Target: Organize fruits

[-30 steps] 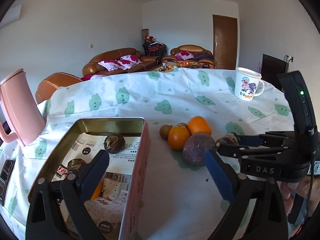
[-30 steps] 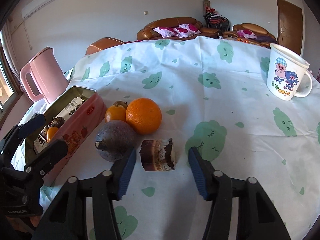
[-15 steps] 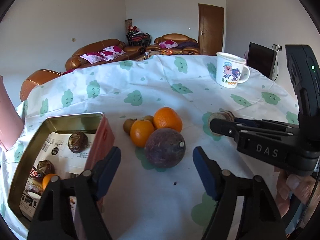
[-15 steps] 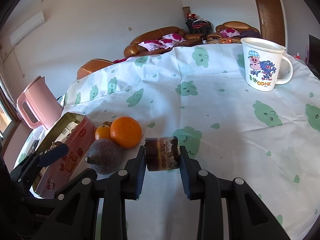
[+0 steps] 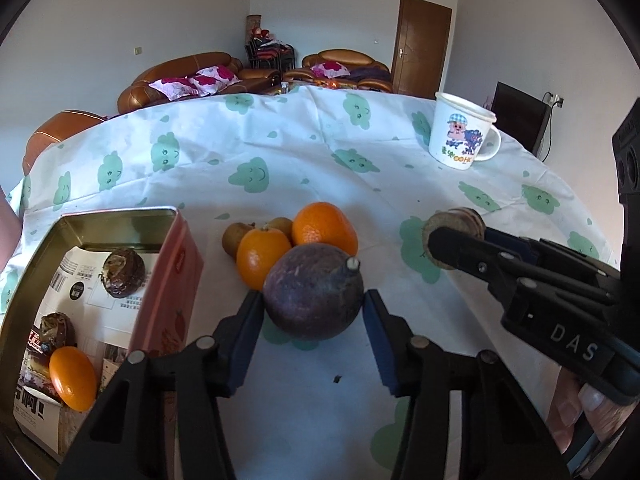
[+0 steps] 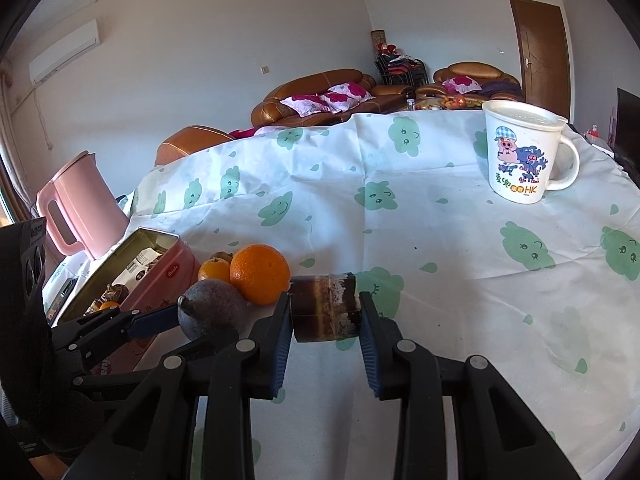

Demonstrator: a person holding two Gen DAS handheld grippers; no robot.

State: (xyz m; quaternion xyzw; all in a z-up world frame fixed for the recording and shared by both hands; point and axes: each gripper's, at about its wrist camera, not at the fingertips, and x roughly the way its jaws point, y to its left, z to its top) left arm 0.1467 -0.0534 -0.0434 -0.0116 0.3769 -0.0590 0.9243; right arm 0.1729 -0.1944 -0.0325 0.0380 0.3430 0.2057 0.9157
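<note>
A: Left wrist view puts the left claw (image 5: 313,316) astride the purple passion fruit (image 5: 314,291), both blue pads against its sides, so I judge it closed on the fruit, which sits on the table (image 5: 280,152) just in front of two oranges (image 5: 294,242).

B: And the right claw (image 6: 325,312)?

A: It pinches a brown, layered cylindrical chunk (image 6: 323,306), flat ends against the pads. Whether that piece has left the cloth, I cannot tell.

B: Where should they go?

A: Probably the pink tin (image 5: 116,280) to the left, which already holds two dark wrinkled fruits and a small orange one. That is my guess from the task.

B: How to lift the passion fruit well?

A: It is round and smooth, so keep the pads on its widest part and squeeze evenly. Lift straight up before swinging left, because the oranges touch its far side and could roll. Clear the tin's raised wall, then lower it into the bare patch near the far end.

B: Risk?

A: The claws are close together; move one at a time.
</note>
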